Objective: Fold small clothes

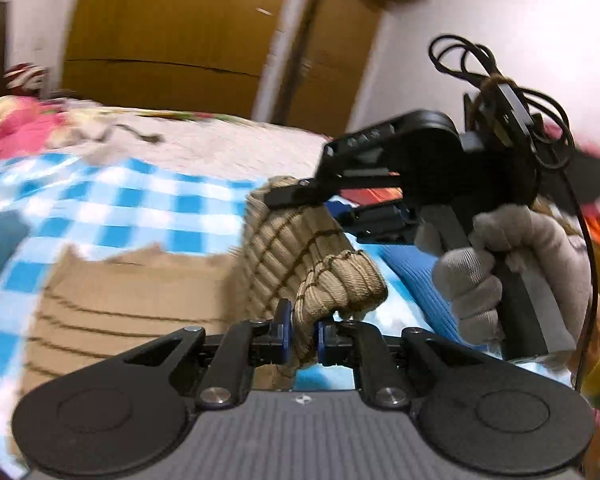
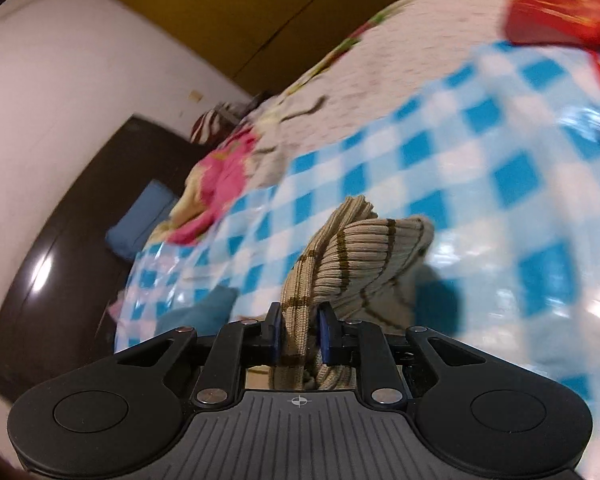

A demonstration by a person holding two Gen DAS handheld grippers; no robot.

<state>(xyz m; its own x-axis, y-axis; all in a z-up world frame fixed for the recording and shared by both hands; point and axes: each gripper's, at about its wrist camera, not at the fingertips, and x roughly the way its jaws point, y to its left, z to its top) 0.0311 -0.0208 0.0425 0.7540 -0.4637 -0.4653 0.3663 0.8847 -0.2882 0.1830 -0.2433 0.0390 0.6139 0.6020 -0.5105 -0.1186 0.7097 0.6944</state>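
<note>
A beige ribbed knit garment with thin brown stripes (image 1: 284,240) hangs lifted above a blue-and-white checked cloth (image 1: 132,204) on a bed. My left gripper (image 1: 303,334) is shut on one bunched edge of it. In the left wrist view my right gripper (image 1: 288,196), held by a gloved hand (image 1: 496,264), pinches another edge further up. The right wrist view shows the same garment (image 2: 364,252) pressed between the right gripper's (image 2: 299,334) blue pads. The rest of the garment (image 1: 120,292) lies on the checked cloth below.
A blue ribbed garment (image 1: 424,280) lies to the right on the cloth. Pink and floral bedding (image 1: 20,124) is bunched at the far left. Wooden wardrobe doors (image 1: 172,32) stand behind the bed. A dark headboard (image 2: 60,220) and a blue pillow (image 2: 140,216) are at the bed's end.
</note>
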